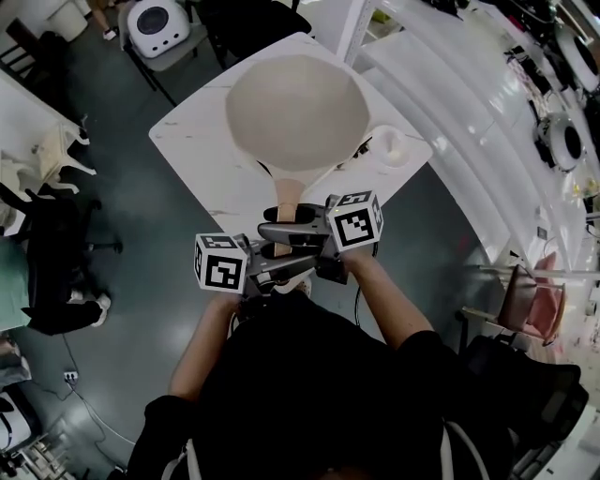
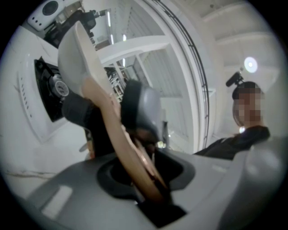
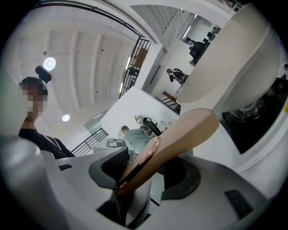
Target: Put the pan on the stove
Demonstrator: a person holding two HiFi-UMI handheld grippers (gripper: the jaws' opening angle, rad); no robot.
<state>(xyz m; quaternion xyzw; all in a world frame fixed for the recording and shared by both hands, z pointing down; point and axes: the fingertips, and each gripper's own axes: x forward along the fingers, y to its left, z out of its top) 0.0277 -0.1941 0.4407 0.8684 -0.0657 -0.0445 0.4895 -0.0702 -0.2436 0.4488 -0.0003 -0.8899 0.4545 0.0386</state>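
A pale beige pan (image 1: 298,111) with a tan handle (image 1: 289,192) hangs over the white table (image 1: 197,141). Both grippers hold the handle from its near end. My left gripper (image 1: 278,249) is shut on the handle (image 2: 117,134), which runs up between its dark fingers (image 2: 140,105) to the pan bowl (image 2: 74,58). My right gripper (image 1: 286,217) is shut on the handle (image 3: 180,134) too, a little closer to the bowl (image 3: 234,58). The black stove (image 3: 252,121) lies on the table under the pan and also shows in the left gripper view (image 2: 45,90). In the head view the pan hides it.
A small white bowl (image 1: 387,145) stands on the table right of the pan. Chairs and a white round-fronted box (image 1: 157,26) stand beyond the table. White curved rails (image 1: 450,112) run along the right. Dark floor (image 1: 141,309) surrounds the table.
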